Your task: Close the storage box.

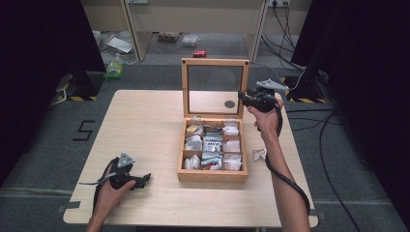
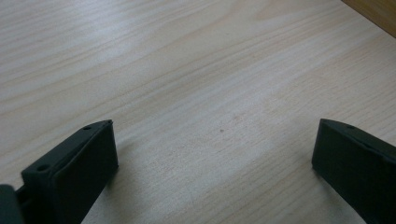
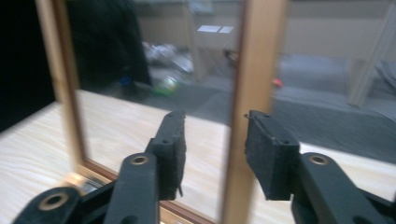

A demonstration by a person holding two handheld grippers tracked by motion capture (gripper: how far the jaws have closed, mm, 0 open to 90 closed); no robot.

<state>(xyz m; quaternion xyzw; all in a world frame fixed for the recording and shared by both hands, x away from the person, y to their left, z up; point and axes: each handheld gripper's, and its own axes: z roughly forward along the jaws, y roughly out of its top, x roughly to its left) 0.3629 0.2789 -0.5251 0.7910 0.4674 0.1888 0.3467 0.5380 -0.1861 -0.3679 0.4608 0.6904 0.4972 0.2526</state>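
Right gripper [image 3: 212,140] gapes astride the lid [image 1: 215,61] of the packet-filled wooden box [image 1: 212,175]; left gripper [image 2: 212,154] gapes.

Pale matt wooden table [image 2: 196,70], wood-framed glass lid [image 1: 215,87], matt black plastic gripper [image 3: 212,149]
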